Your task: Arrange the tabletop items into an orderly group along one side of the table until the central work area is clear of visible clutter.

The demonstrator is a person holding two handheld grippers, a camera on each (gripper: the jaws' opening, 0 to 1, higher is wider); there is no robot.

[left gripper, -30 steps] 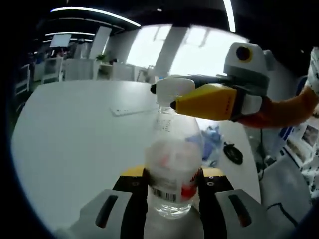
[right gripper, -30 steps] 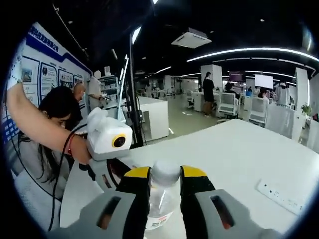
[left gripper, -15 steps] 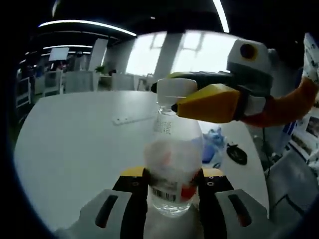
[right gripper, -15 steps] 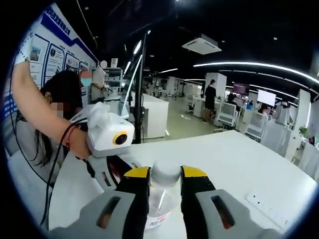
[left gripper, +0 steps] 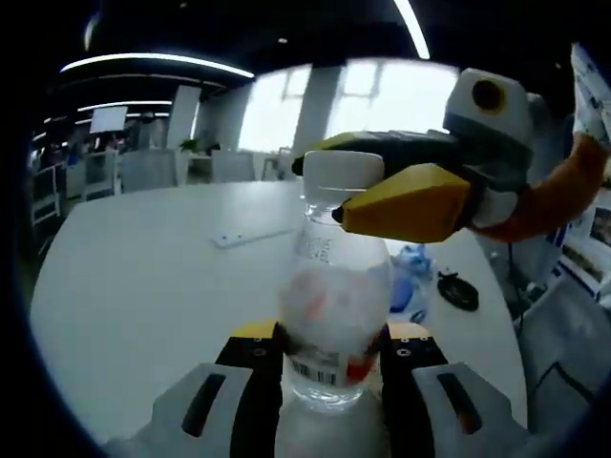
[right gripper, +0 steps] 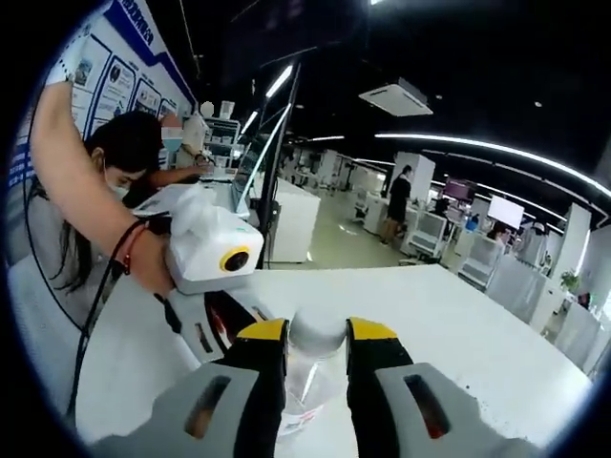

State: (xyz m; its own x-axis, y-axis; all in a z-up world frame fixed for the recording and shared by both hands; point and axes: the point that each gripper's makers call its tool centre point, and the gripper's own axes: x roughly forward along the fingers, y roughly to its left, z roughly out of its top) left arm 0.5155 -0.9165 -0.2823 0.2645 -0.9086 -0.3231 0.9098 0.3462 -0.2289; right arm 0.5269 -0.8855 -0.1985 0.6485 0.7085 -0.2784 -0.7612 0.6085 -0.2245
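Inspector: Table [left gripper: 143, 277] on the left of the left gripper view, white, with a flat white strip [left gripper: 250, 237] lying on it well beyond the bottle.

Clerk: And the bottle itself?

Inspector: Clear bottle [left gripper: 334, 320], upright at centre, labelled, barcode low on the front. The left gripper [left gripper: 332, 355] is clenched on its lower body, yellow-tipped jaws pressed to either side.

Clerk: The cap?

Inspector: White cap [left gripper: 336, 175] on the neck. The right gripper [left gripper: 358, 186] enters from the right and its jaws are closed around that cap. Behind it, right of the bottle, a blue item [left gripper: 409, 272] and a dark item [left gripper: 460, 291] lie on the table; I cannot tell what they are.

Clerk: Right gripper view?

Inspector: A person [right gripper: 91, 224] at far left, hand on the left gripper [right gripper: 212, 320], whose white housing sits beside the bottle [right gripper: 307, 396]. At centre the right gripper [right gripper: 317, 355] grasps the cap [right gripper: 317, 334] between its jaws, the bottle hanging below over the table [right gripper: 458, 324].
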